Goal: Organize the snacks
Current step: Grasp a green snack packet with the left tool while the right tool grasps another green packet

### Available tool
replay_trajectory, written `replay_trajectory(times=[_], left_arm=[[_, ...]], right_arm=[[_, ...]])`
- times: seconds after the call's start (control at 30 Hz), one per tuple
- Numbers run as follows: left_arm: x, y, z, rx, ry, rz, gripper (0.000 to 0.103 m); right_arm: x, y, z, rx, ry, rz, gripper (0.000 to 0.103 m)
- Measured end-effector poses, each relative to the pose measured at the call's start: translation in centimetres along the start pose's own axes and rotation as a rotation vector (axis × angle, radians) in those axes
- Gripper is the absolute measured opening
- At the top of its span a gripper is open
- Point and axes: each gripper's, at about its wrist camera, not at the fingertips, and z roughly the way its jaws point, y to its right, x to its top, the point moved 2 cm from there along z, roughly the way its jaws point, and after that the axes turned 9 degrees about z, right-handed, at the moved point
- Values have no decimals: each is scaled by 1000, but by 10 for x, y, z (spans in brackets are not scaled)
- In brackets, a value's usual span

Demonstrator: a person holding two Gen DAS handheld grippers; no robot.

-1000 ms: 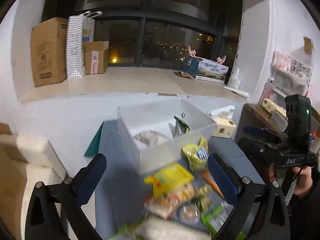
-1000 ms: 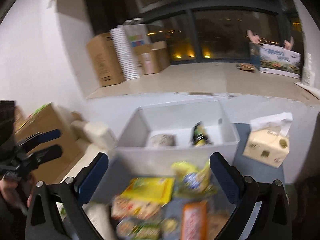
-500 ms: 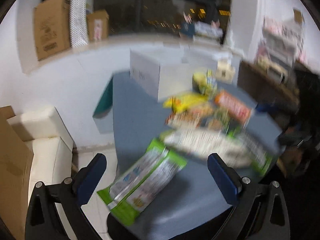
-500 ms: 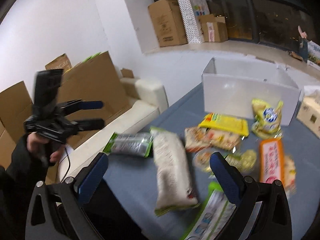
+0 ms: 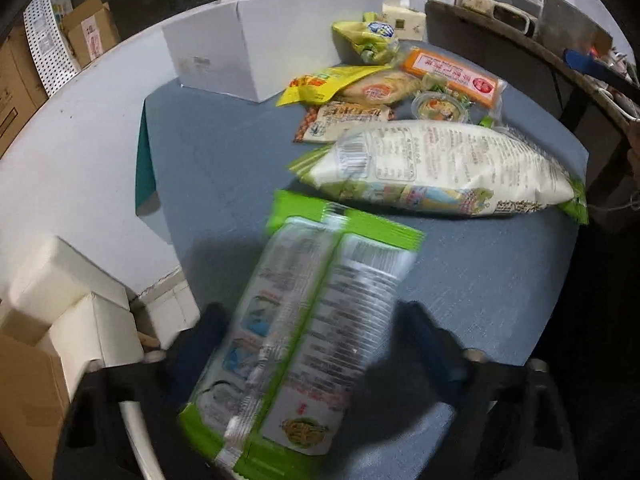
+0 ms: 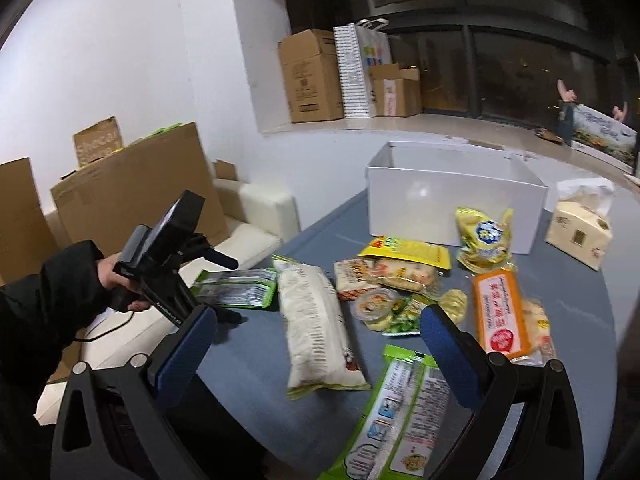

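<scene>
A green-edged snack packet lies at the blue table's near-left edge. My left gripper is down over it and its jaws are closing, one on each long side of the packet. Blur hides whether the pads press on it. The right wrist view shows that left gripper straddling the packet. My right gripper hangs open above the table with nothing held. Beneath it are a long white bag and a second green packet. The open white box stands at the table's far side.
A yellow bag, a yellow flat pack, an orange packet and small cups lie between the box and the long bag. A tissue pack sits at the right. A cream sofa and cardboard boxes stand left of the table.
The left gripper dropped and tipped down onto the green packet, and its jaws have narrowed around it. The right gripper swung back and to the left, so the left hand is now in its view.
</scene>
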Motion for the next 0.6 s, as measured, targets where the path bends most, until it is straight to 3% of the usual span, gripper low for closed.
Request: replay_trajectory(times=[0.03,0.17,0.3,0.4,0.6], left_arm=[[2,0,-1,38,-1,-2,80],[3,8,-5,68,13,1,78],[3,9,-36,152,138,-127,78],[0,14,-62,182,237,-265,78],[-2,39,-97,197,332,-379,78]], right_arm=[[-1,1,0,-11,-1,5,103],[-6,9,2,-75,-16,23,103],[-15,19,11,-244,-66,22,103],[-25,38,24,-314,-165,91,103],[-47,68,53,-340,-355,204,103]])
